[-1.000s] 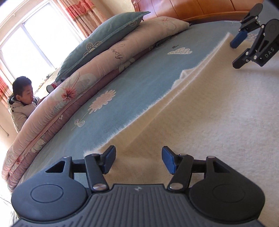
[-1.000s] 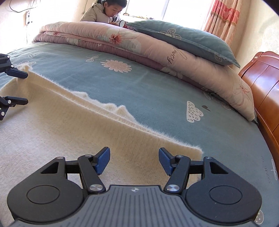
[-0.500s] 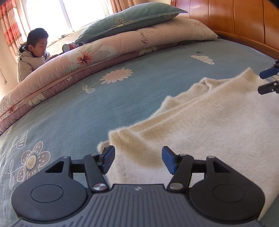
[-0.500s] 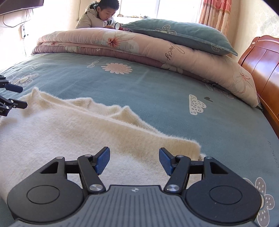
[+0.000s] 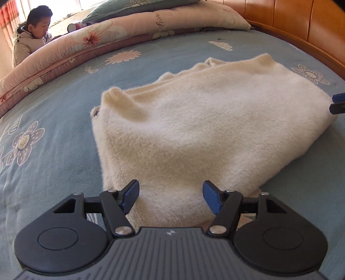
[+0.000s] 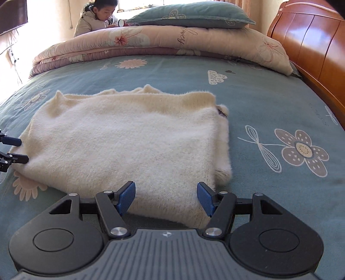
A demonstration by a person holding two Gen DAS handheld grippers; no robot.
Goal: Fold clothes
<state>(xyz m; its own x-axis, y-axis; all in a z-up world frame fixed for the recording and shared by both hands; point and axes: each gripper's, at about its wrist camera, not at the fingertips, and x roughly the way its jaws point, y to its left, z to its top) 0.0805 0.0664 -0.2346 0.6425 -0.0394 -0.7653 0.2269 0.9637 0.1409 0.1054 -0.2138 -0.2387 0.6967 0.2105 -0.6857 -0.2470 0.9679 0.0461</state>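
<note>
Blue flowered bedsheet (image 6: pixel 269 103) filled both views, with a rolled quilt (image 6: pixel 151 45) at 12 o'clock. I held my left gripper (image 5: pixel 171 199) and right gripper (image 6: pixel 166 198) low and level, jaws spread wide, gripping nothing. Folded cream sweater (image 6: pixel 129 137) lay fuzzy and thick between them, mid-bed.

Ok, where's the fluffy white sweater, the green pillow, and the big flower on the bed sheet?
fluffy white sweater (image 6: pixel 129 146), right wrist view, middle of its folded top layer.
green pillow (image 6: pixel 189 14), right wrist view, middle of its front face, on top of the folded quilt.
big flower (image 6: pixel 301 148), right wrist view, its round centre, printed right of the sweater.
</note>
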